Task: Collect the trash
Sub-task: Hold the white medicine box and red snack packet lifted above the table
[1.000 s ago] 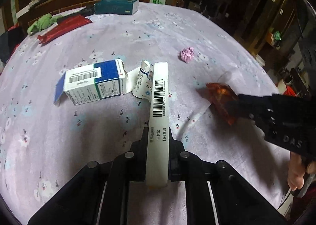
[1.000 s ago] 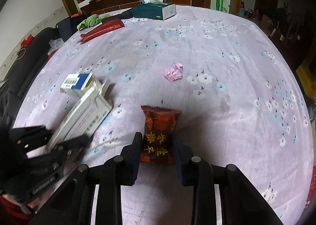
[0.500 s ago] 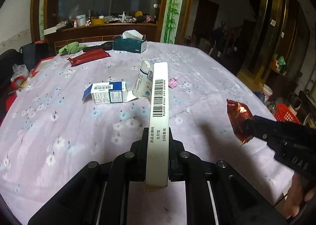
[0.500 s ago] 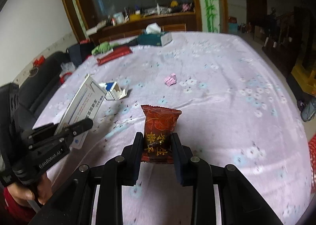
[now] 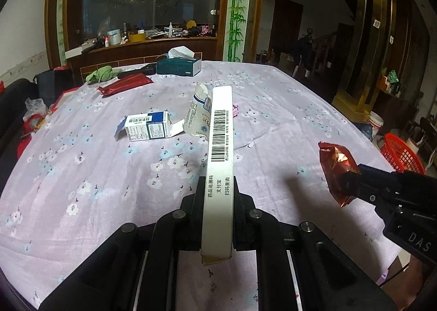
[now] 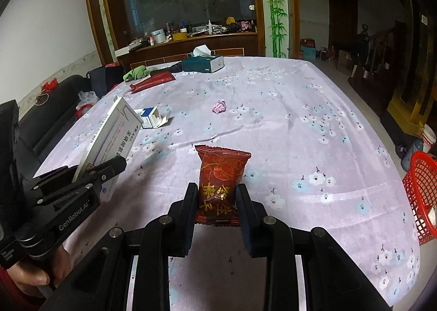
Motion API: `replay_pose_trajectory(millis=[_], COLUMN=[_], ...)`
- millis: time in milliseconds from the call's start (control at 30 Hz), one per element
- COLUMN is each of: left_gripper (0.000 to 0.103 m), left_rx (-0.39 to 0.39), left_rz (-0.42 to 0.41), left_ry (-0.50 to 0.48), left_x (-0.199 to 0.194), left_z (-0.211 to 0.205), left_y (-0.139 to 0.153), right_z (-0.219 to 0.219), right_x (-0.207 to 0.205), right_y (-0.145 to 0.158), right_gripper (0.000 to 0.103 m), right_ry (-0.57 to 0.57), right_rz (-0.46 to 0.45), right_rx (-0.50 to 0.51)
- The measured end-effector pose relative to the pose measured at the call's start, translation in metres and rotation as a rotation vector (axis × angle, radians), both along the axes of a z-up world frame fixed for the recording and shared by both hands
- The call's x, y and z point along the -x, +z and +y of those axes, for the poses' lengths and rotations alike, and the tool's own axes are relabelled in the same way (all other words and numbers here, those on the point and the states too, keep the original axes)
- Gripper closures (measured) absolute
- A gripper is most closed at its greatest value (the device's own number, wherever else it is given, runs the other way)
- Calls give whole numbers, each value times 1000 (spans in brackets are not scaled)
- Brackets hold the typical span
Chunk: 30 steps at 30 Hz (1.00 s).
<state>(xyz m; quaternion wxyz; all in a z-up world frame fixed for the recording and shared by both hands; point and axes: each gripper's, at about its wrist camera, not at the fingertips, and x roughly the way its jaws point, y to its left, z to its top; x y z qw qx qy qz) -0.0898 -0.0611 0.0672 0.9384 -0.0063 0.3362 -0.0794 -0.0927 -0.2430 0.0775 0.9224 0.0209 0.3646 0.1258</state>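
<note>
While the floral-clothed table (image 6: pixel 286 125) spreads below with a red basket (image 6: pixel 422 201) off its right edge, the left gripper (image 5: pixel 218 196) pinches a flat white carton (image 5: pixel 220 152) edge-up above it, and the right gripper (image 6: pixel 217 199) clamps a red snack packet (image 6: pixel 221 177).

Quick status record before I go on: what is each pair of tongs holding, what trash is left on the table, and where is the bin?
left tongs: shut on flat white carton, held edge-up above the table
right tongs: shut on red snack packet, lifted off the cloth
trash on table: open blue-and-white box, crumpled pink wrapper
also on table: tissue box, long red packet, green cloth
bin: red basket, beside the table on the right
</note>
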Motion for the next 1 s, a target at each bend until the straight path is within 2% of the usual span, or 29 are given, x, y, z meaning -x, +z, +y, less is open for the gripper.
replay_pose_trajectory(millis=[300, 1000], left_gripper=[90, 90], left_rx=[-32, -35], left_rz=[-7, 9], left_ry=[-1, -17], left_x=[1, -5], left_z=[-6, -6], left_y=[-2, -7], right_z=[4, -1], right_x=[2, -2], right_y=[4, 0], right_gripper=[72, 72], right_ry=[9, -9], right_rz=[-13, 4], right_rx=[-7, -17])
